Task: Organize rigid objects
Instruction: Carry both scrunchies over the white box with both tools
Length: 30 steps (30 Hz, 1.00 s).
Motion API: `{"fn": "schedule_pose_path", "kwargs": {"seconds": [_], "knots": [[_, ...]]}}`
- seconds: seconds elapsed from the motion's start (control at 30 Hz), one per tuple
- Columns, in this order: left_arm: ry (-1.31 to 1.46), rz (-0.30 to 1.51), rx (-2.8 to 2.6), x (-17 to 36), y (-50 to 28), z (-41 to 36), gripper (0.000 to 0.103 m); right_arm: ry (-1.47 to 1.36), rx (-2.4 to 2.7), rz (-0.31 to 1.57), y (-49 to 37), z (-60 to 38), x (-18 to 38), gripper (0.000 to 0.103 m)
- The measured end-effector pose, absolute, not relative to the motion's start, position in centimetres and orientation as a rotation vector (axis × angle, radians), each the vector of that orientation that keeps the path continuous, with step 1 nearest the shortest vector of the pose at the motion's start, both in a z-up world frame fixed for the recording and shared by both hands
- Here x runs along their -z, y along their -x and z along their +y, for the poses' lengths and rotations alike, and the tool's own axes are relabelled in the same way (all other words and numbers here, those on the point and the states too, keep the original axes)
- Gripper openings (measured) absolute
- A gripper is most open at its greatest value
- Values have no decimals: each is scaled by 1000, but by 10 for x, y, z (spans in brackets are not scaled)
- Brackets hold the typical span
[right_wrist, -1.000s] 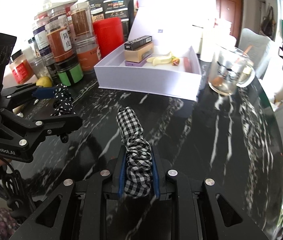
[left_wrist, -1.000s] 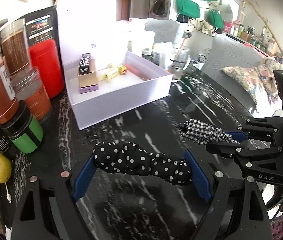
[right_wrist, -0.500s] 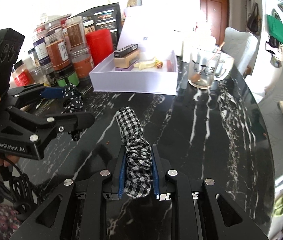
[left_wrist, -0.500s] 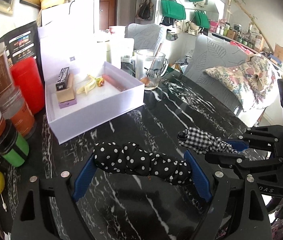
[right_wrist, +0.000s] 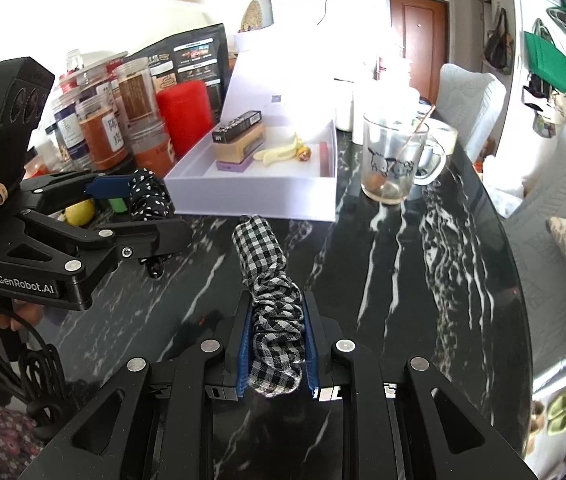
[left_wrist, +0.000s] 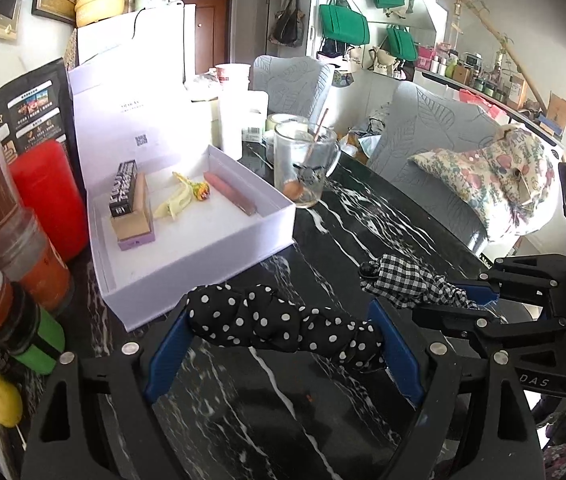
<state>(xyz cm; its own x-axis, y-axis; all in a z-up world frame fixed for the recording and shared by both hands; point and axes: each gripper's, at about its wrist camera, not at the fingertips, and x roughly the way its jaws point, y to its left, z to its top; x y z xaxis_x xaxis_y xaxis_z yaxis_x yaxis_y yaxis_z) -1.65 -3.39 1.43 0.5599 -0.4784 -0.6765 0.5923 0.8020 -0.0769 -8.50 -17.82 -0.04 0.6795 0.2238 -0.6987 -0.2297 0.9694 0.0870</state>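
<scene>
Left wrist view: the left tool [left_wrist: 279,332] is holding a dotted scrunchie [left_wrist: 283,322] stretched crosswise between its widely spread blue fingers [left_wrist: 169,350], above the dark marble worktop [left_wrist: 363,240]. The right tool [left_wrist: 471,300] is hanging just beside it at the right, clamped on a checked scrunchie [left_wrist: 407,280]. Compared with a second ago, the white box [left_wrist: 203,256] is sitting farther off and more of the worktop is showing in front of it, so both tools are being lifted and drawn back. The box is already holding a small stacked carton [left_wrist: 131,208], a banana-shaped piece [left_wrist: 175,204] and a pink stick [left_wrist: 231,198]; jars [left_wrist: 27,248] are crowding the worktop's left edge.

Right wrist view: the right tool [right_wrist: 277,344] is gripping the checked scrunchie [right_wrist: 271,284] with its fingers nearly closed, the cloth sticking forward towards the box [right_wrist: 255,196]. The left tool [right_wrist: 139,212] is hovering at the left with the dotted scrunchie [right_wrist: 147,196] across its tips. A glass mug [right_wrist: 397,164] is standing right of the box.

Both pieces appear clear of the worktop, so the carry to the box is probably next.
</scene>
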Motion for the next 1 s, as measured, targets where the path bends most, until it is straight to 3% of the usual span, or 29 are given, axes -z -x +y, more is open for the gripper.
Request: {"fn": "schedule_pose_path", "kwargs": {"seconds": [1.0], "knots": [[-133,734,537,-46,-88,-26,86,66,-316,750,-22,-174,-30,22]]}}
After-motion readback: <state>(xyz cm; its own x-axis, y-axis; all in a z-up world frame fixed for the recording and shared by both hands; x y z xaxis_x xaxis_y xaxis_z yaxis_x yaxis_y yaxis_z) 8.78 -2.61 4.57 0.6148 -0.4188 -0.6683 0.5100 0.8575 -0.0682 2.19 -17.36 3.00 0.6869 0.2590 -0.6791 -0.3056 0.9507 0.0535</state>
